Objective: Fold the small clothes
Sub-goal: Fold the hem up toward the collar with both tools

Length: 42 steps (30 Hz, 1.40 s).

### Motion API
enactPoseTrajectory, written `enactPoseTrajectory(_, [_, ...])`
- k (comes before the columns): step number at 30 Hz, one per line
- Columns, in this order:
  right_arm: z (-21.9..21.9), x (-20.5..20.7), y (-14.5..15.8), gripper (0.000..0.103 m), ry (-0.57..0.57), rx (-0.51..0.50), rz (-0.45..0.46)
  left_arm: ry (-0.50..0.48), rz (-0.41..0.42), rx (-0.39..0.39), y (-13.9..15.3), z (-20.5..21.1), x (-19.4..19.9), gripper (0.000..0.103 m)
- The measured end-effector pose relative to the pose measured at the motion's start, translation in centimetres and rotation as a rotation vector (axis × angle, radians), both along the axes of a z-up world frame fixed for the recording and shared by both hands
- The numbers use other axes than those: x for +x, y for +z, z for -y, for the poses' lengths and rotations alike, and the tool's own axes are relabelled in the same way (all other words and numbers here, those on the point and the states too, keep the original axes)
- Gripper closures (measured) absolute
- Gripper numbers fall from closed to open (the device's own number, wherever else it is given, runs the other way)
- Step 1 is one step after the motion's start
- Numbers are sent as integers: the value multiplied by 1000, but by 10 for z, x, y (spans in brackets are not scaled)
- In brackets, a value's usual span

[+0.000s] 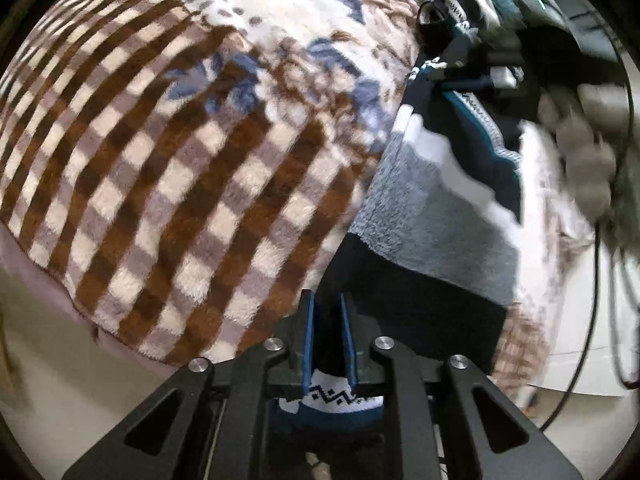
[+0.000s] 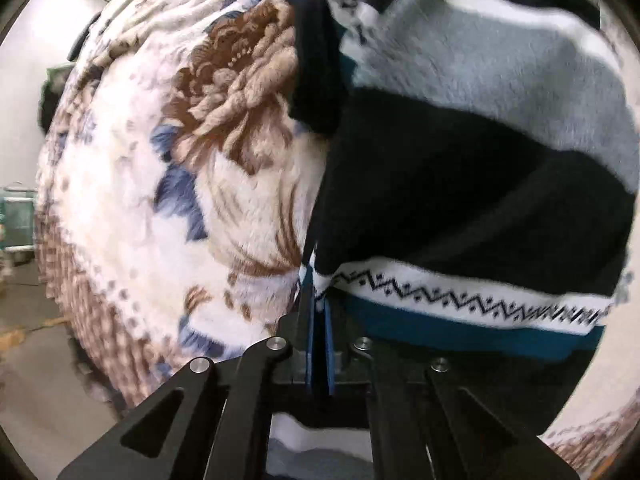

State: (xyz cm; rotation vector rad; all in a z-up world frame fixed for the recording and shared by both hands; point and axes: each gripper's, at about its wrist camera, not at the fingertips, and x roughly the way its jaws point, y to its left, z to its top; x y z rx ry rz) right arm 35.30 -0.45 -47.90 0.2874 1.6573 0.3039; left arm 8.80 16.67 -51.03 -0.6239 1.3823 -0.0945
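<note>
both hand-held grippers pinch the striped fleece garment [image 2: 460, 152] by its zigzag hem: left hand-held gripper [image 1: 329, 320], right hand-held gripper [image 2: 319, 312], nearly closed. it drapes over the patterned blanket [image 1: 180, 168]; folding looks barely begun.

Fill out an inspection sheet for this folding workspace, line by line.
Surface: fleece blanket, brown checks at the border, flowers further in, covering the work area.
Job's things: one striped fleece garment, black, grey, white and teal with a zigzag band, partly lifted off the blanket.
Clutter: a heap of other clothes at the far edge.
Grippers: left gripper has its jaws closed on the garment's hem; right gripper pinches the zigzag edge.
Cables: a dark cable loops down at the right of the left wrist view.
Surroundings: pale floor beside the blanket; a hand, blurred, behind the other gripper.
</note>
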Motion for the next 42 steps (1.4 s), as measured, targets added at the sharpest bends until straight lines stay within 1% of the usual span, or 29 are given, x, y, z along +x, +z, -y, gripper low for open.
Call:
enactPoseTrajectory(1, [18, -8, 11, 60, -30, 57, -13, 1, 24, -24, 9, -5, -1, 76])
enactPoseTrajectory(2, [36, -18, 21, 50, -59, 86, -3, 2, 40, -38, 16, -10, -2, 72])
enactPoseTrajectory(3, [55, -29, 33, 39, -89, 102, 15, 6, 63, -61, 23, -16, -2, 58])
enactPoseTrajectory(4, [78, -46, 43, 37, -125, 97, 26, 10, 75, -76, 25, -19, -1, 42])
enactPoseTrajectory(5, [97, -61, 46, 37, -155, 79, 18, 12, 83, -93, 24, -22, 1, 38])
enactPoseTrajectory(7, [136, -100, 42, 37, -231, 37, -34, -10, 65, -123, 12, -21, 14, 38])
enactPoseTrajectory(9, [164, -137, 24, 37, -291, 9, -111, -55, 22, -133, -6, -15, 25, 38])
enactPoseTrajectory(10, [178, -159, 10, 37, -335, 10, -161, -85, -2, -144, -16, -9, 31, 38])
enactPoseTrajectory(11, [186, -173, 1, 37, -363, 21, -183, -113, -17, -144, -23, -3, 35, 38])
enactPoseTrajectory(12, [192, -191, -12, 37, -394, 60, -211, -141, -23, -135, -28, 3, 38, 38])
enactPoseTrajectory(13, [193, -204, -26, 37, -408, 106, -235, -165, -22, -108, -30, 8, 41, 38])
enactPoseTrajectory(15, [188, -219, -43, 37, -418, 204, -242, -196, -12, -75, -30, 16, 42, 38])
enactPoseTrajectory(16, [184, -226, -49, 37, -427, 230, -227, -214, -3, -60, -29, 20, 42, 38])
enactPoseTrajectory(18, [177, -234, -51, 35, -434, 265, -177, -249, 27, -32, -26, 29, 40, 39])
enactPoseTrajectory(19, [173, -236, -50, 38, -431, 258, -150, -268, 45, -25, -24, 35, 38, 56])
enactPoseTrajectory(20, [172, -238, -48, 45, -436, 263, -134, -285, 63, -10, -21, 39, 35, 73])
enactPoseTrajectory(21, [169, -240, -48, 82, -443, 289, -126, -300, 77, -12, -18, 44, 31, 92])
enactPoseTrajectory(22, [165, -242, -48, 92, -452, 303, -123, -302, 91, 6, -15, 48, 29, 93])
enactPoseTrajectory(23, [161, -243, -46, 92, -464, 292, -109, -304, 113, 40, -9, 52, 25, 93])
enactPoseTrajectory(25, [158, -253, -38, 94, -462, 279, -88, -284, 124, 65, -3, 54, 20, 94])
enactPoseTrajectory(29, [144, -271, -19, 94, -446, 284, -71, -271, 143, 84, 19, 56, 5, 95])
enactPoseTrajectory(32, [145, -289, -4, 94, -426, 289, -74, -266, 137, 74, 27, 55, -8, 95])
enactPoseTrajectory(35, [150, -304, 2, 94, -408, 274, -95, -261, 90, 63, 23, 55, -20, 94])
enactPoseTrajectory(37, [153, -304, 0, 92, -375, 216, -111, -253, 20, 55, 12, 56, -20, 90])
enactPoseTrajectory(38, [157, -304, 1, 91, -361, 208, -117, -234, -18, 53, 9, 54, -17, 89])
enactPoseTrajectory(39, [161, -299, 3, 88, -338, 190, -129, -223, -32, 47, 10, 53, -15, 86])
enactPoseTrajectory(40, [167, -293, 8, 80, -306, 145, -135, -210, -40, 45, 16, 49, -12, 78])
enactPoseTrajectory(41, [177, -284, 14, 75, -294, 126, -119, -194, -34, 42, 26, 42, -7, 75])
enactPoseTrajectory(42, [181, -277, 23, 58, -295, 118, -94, -182, -16, 29, 37, 34, -3, 71])
